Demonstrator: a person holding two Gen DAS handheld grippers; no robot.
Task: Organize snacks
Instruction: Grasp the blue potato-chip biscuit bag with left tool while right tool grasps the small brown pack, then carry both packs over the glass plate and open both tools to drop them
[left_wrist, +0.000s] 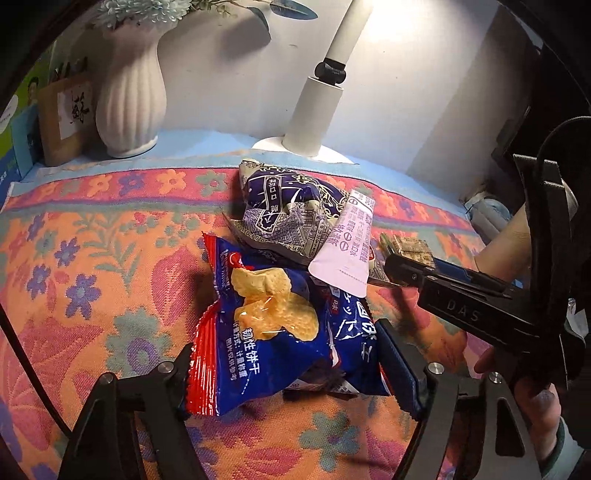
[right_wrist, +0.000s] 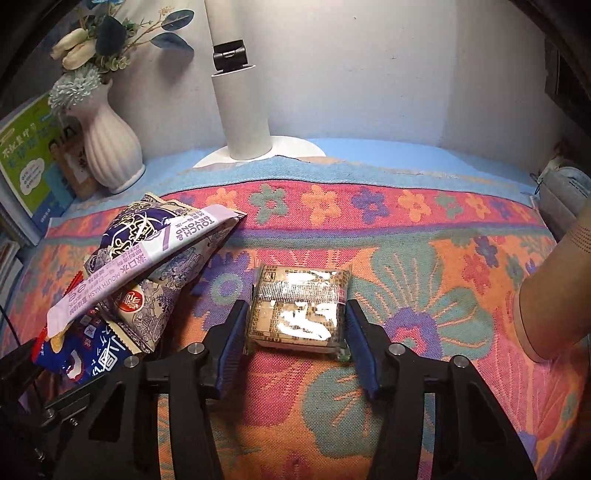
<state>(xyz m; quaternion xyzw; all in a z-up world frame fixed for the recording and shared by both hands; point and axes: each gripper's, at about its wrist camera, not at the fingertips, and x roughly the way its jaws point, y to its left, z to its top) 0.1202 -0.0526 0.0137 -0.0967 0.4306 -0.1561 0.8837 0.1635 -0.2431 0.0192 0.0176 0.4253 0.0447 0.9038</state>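
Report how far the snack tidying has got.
Done: three packets are piled together, the blue chip bag, the purple patterned bag and the lilac mouthwash sachet lying across them. In hand: the left tongs bracket the chip bag; the right tongs straddle the tan biscuit pack, not visibly clamped. Left: the biscuit pack sits apart from the pile.

The left gripper (left_wrist: 288, 373) is low over the cloth, its jaws closed on the blue bag (left_wrist: 280, 325). The right gripper (right_wrist: 295, 339) is also low, level, its blue-padded jaws spread either side of the tan packet (right_wrist: 299, 306), close to its edges. In the left view, a hand (left_wrist: 532, 402) holds the right gripper's handle.
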